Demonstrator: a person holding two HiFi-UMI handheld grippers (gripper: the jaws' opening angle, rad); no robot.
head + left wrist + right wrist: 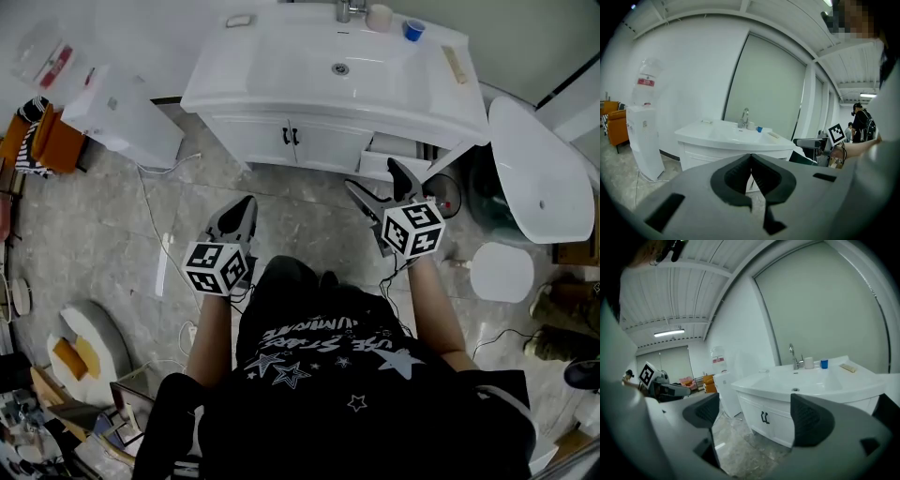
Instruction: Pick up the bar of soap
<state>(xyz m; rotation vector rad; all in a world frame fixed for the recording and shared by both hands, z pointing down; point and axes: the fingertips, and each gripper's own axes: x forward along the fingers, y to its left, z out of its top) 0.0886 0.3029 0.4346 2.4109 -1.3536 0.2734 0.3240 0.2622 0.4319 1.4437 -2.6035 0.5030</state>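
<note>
**Both grippers held short of the washbasin, soap untouched on the counter**

The person stands on the grey stone floor (187, 206) on the near side of a white washbasin cabinet (281, 80), a gripper in each hand, both aimed at it but well apart from it.

The left gripper (246, 202) has its jaws pressed together with nothing between them; its own view shows the dark pads (740, 176) meeting at the tip. The right gripper (372, 176) stands wide apart and empty, and its own view shows only the cabinet doors and floor between the pads (808, 420).

On the far right of the counter lies a pale tan bar (455, 64), which looks like the bar of soap, though it is too small to be sure. It sits to the right of a blue cup (413, 30) and a white cup (379, 17) beside the tap (345, 9). A small dish (239, 20) rests on the counter's far left corner. A white water dispenser (122, 117) stands left of the cabinet.
</note>
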